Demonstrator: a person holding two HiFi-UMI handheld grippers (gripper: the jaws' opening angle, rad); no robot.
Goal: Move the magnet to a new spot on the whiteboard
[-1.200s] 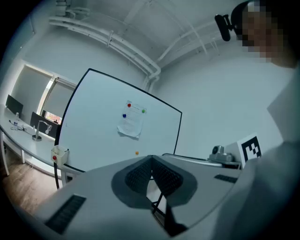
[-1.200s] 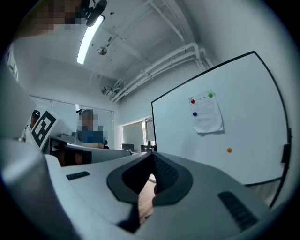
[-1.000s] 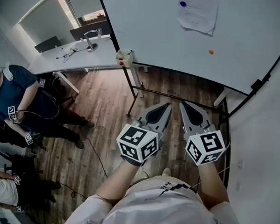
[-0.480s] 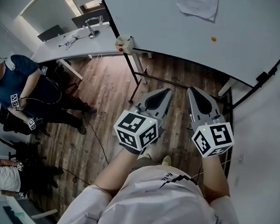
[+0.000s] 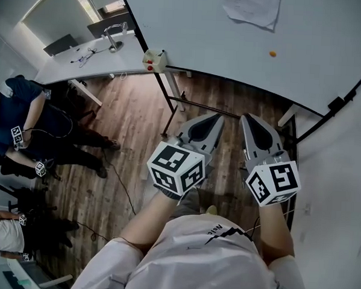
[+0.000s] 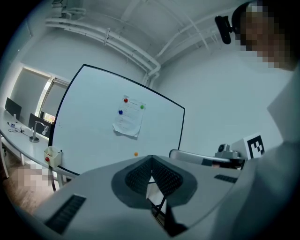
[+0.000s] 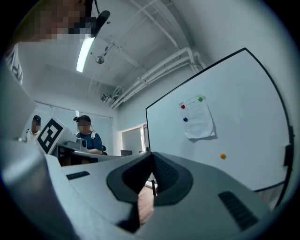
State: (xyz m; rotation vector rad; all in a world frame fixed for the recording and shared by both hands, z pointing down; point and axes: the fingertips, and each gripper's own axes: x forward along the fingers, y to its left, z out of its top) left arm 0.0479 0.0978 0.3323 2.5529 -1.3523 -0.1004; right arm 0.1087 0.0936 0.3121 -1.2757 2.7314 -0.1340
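Your whiteboard (image 5: 192,33) carries a paper sheet (image 5: 251,8) under a red magnet (image 6: 125,100), a blue magnet (image 6: 120,112) and a green magnet (image 6: 142,107). A lone orange magnet (image 5: 273,54) sits below the sheet, apart from it. The white desk (image 5: 106,67) left of the board holds a curved metal stand (image 5: 113,39) and cables (image 5: 82,60), with wood floor (image 5: 139,120) underneath.

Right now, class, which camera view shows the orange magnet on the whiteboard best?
The right gripper view. There the orange magnet stands largest and clearest on the bare whiteboard, below the pinned paper. The left gripper view shows it too, but smaller. The head view shows it only as a tiny dot near the top.
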